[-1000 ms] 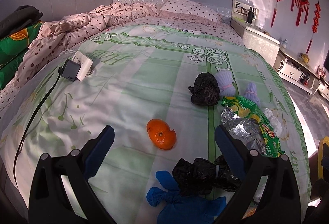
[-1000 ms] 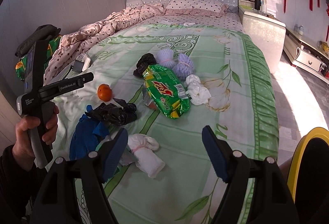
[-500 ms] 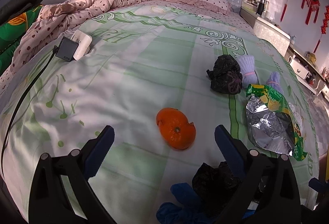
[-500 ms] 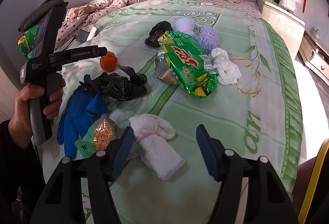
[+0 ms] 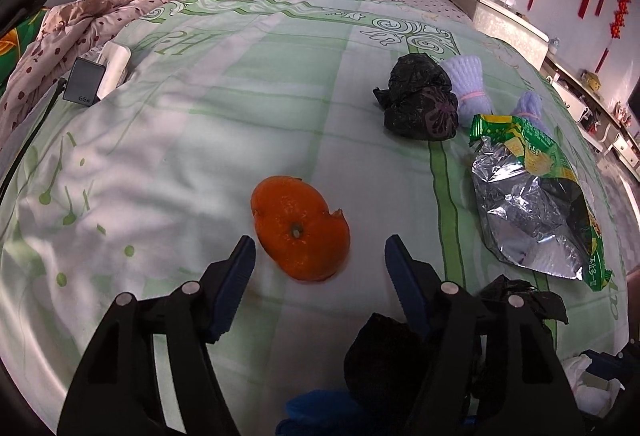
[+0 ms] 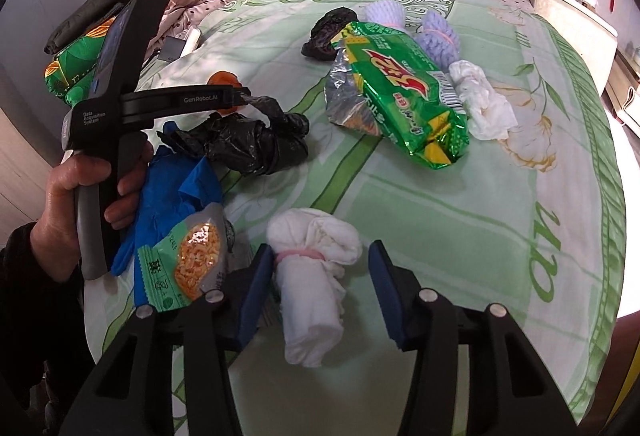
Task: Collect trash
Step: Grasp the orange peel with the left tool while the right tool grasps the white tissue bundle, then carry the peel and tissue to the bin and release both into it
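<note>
An orange peel (image 5: 300, 232) lies on the green bedspread (image 5: 240, 140). My left gripper (image 5: 319, 252) hangs just over it with the peel between the fingertips; the jaws are closing, and small gaps remain on both sides. A white wad tied with a pink band (image 6: 316, 256) lies between the fingertips of my right gripper (image 6: 320, 260). Those jaws are closing too, and the pads are close but not pressing. In the right wrist view a hand (image 6: 80, 188) holds the left gripper (image 6: 240, 98) above the peel (image 6: 224, 80).
A green snack bag (image 6: 400, 96), black plastic bags (image 6: 248, 144), a blue glove (image 6: 172, 204), a small snack packet (image 6: 188, 260), purple foam nets (image 6: 436, 32) and white tissue (image 6: 484, 104) litter the bed. A charger (image 5: 84, 86) lies at the left by the rumpled quilt (image 5: 120, 12).
Both grippers have come down toward the bed and their jaws have narrowed. The peel now sits between the left fingertips, the white wad between the right ones.
</note>
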A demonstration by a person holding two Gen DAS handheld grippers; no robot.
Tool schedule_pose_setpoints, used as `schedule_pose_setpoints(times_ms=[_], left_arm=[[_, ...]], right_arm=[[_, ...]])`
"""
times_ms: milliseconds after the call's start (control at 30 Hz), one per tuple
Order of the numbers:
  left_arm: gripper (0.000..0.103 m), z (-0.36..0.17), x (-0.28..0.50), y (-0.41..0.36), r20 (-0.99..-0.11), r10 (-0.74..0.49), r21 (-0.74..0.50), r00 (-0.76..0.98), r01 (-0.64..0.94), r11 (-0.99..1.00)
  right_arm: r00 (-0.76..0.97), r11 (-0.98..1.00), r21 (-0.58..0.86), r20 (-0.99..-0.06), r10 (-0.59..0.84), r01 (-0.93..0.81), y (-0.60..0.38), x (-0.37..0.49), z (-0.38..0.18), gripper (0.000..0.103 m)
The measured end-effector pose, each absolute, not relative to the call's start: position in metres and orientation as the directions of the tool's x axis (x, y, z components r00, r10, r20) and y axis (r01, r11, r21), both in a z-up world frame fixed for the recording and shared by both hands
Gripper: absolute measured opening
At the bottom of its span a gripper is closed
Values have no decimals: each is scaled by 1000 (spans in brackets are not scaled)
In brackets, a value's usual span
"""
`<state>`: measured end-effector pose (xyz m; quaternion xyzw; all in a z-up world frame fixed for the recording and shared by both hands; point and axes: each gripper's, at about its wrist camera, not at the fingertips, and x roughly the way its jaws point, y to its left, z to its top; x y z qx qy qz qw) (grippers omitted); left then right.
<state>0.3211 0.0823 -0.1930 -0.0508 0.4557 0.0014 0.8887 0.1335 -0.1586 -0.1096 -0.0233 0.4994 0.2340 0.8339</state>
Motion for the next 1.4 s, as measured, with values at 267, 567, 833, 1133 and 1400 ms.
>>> schedule_pose_setpoints(times_ms=[267, 567, 833, 1133, 1400], left_arm=[[35, -199, 323, 91, -815, -68, -126, 576, -60, 990], [30, -186, 317, 98, -801, -79, -153, 593, -77, 985], [30, -151, 301, 100, -764, -70, -157, 641, -79, 984], [30, -85, 266, 67, -680, -122, -167, 723, 10, 986], [30, -24, 231, 5, -591, -210, -157, 779, 144, 977]], right_arm=[[351, 863, 243, -839, 416, -443, -150, 131, -113, 27], [403, 870, 260, -805, 435, -418, -167, 125, -97, 25], [456, 876, 280, -767, 451, -393, -190, 110, -69, 25], [552, 878, 309, -687, 473, -367, -224, 86, -15, 25], [674, 897, 300, -593, 441, -324, -270, 61, 41, 25]])
